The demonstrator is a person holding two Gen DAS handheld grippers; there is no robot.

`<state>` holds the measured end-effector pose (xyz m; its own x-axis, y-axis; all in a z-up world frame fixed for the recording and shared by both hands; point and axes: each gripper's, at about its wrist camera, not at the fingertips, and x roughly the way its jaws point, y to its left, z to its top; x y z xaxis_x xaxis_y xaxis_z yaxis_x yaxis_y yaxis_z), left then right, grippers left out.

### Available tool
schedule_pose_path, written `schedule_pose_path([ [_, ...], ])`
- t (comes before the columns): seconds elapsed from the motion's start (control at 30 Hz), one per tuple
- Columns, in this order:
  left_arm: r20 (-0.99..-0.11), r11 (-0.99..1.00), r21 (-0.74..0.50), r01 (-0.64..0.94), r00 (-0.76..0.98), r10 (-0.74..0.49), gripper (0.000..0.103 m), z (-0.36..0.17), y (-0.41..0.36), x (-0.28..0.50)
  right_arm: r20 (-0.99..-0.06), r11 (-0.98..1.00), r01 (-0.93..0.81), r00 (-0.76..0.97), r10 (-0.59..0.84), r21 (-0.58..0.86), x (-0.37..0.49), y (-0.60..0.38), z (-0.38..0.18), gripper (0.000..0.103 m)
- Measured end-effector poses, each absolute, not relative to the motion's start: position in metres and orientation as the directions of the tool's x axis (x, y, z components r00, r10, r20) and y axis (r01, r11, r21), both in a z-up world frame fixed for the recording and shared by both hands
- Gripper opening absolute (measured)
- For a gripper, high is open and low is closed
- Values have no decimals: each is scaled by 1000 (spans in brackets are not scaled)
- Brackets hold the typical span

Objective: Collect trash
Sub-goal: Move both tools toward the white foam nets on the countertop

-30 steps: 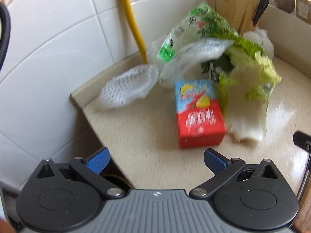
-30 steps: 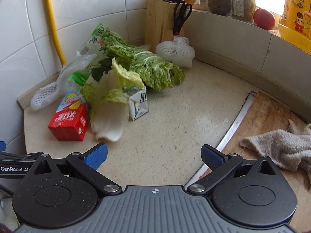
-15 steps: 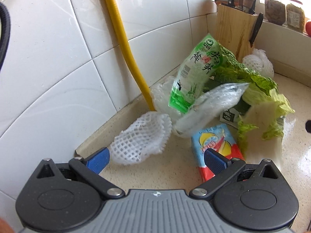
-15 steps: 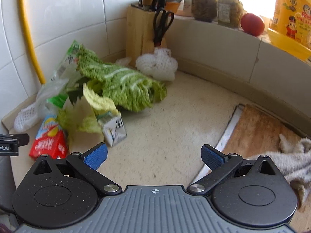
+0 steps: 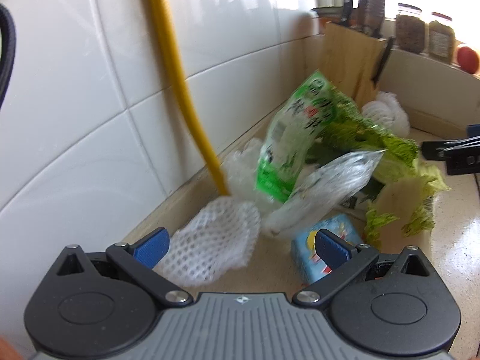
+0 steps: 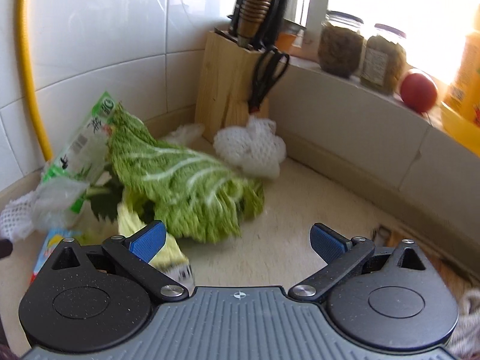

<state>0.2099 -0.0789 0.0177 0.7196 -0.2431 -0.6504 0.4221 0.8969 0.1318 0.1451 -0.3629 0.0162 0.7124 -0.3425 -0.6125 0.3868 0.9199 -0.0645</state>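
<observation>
A pile of trash lies in the counter corner. In the left wrist view a white foam net (image 5: 210, 240) lies just ahead of my open left gripper (image 5: 240, 246), between its blue fingers. Beside it are a red-and-blue juice carton (image 5: 330, 240), a green printed plastic bag (image 5: 294, 138), a clear plastic bag (image 5: 327, 186) and cabbage leaves (image 5: 399, 186). In the right wrist view my right gripper (image 6: 237, 244) stands open above the counter, near a large cabbage leaf (image 6: 192, 189). A second foam net (image 6: 252, 150) lies by the knife block. A small milk carton (image 6: 180, 267) sits under the left finger.
A yellow hose (image 5: 177, 84) runs down the tiled wall into the corner. A wooden knife block (image 6: 231, 81) with scissors stands at the back. Jars (image 6: 340, 45), a tomato (image 6: 418, 91) and a yellow bottle (image 6: 463, 69) line the window ledge. A cloth (image 6: 468, 321) lies at the right.
Both grippers have moved forward toward the corner pile. The foam net now sits between the left fingers; the right gripper has closed in on the cabbage leaf. Both stay open.
</observation>
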Motion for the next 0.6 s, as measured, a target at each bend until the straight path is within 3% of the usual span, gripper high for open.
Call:
schedule_pose_path([
  [0.3, -621, 760, 265, 593, 708, -336, 101, 14, -110, 211, -609, 946, 314, 735, -297, -83, 164, -346, 19, 103],
  [0.6, -638, 713, 267, 648, 673, -373, 98, 2, -120, 218, -630, 951, 309, 736, -246, -9, 149, -353, 15, 103],
])
